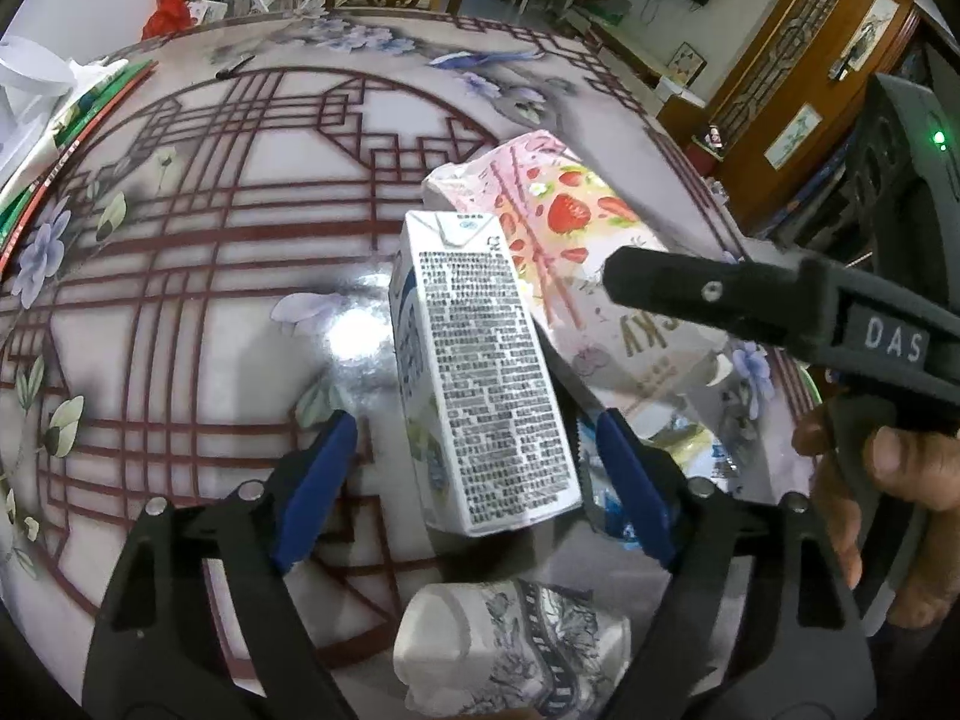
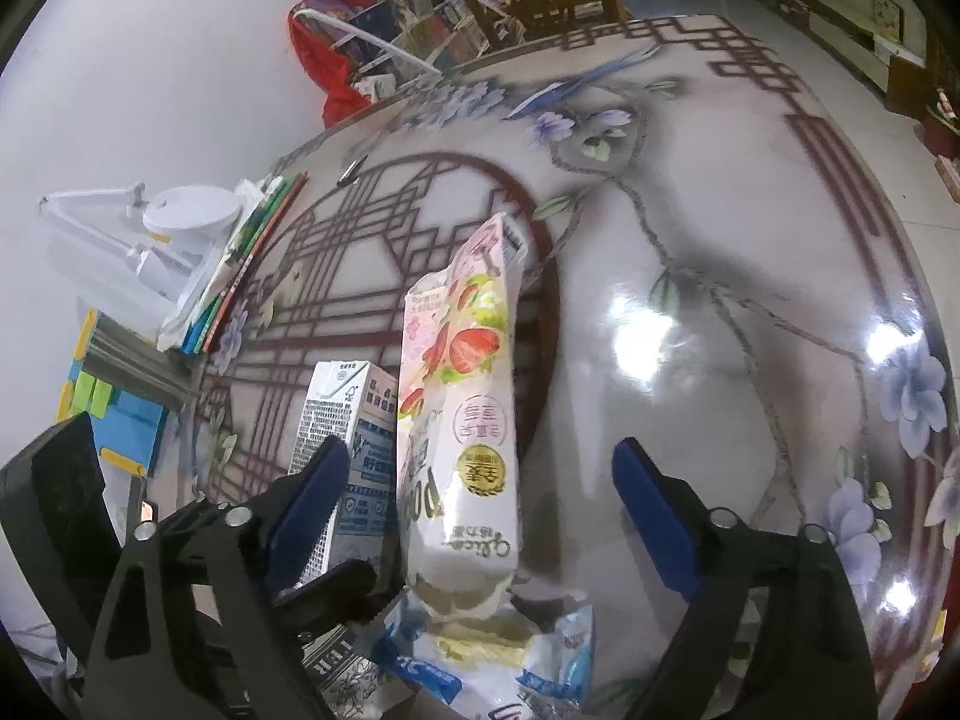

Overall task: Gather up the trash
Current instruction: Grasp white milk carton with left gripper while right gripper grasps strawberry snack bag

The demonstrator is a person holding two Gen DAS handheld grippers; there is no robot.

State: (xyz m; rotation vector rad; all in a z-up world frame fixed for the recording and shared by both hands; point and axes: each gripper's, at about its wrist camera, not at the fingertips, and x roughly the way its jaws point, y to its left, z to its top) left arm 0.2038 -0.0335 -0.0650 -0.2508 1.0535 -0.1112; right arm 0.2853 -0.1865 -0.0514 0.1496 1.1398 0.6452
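A white drink carton (image 1: 480, 372) covered in small print stands tilted on the patterned table between the blue pads of my open left gripper (image 1: 474, 474), which do not touch it. A pink strawberry snack box (image 1: 576, 246) lies behind it. A crumpled paper cup (image 1: 510, 648) lies near the bottom edge. In the right wrist view my right gripper (image 2: 474, 516) is open around the snack box (image 2: 462, 408), with the carton (image 2: 348, 444) to its left and a blue-white wrapper (image 2: 492, 654) below. One right finger (image 1: 720, 294) shows in the left view.
The round glossy table (image 2: 720, 312) has a red lattice and flower print. Books (image 2: 240, 276) and a white desk lamp (image 2: 180, 222) sit at its left edge. A pen (image 1: 234, 66) lies far back. Chairs and furniture stand beyond.
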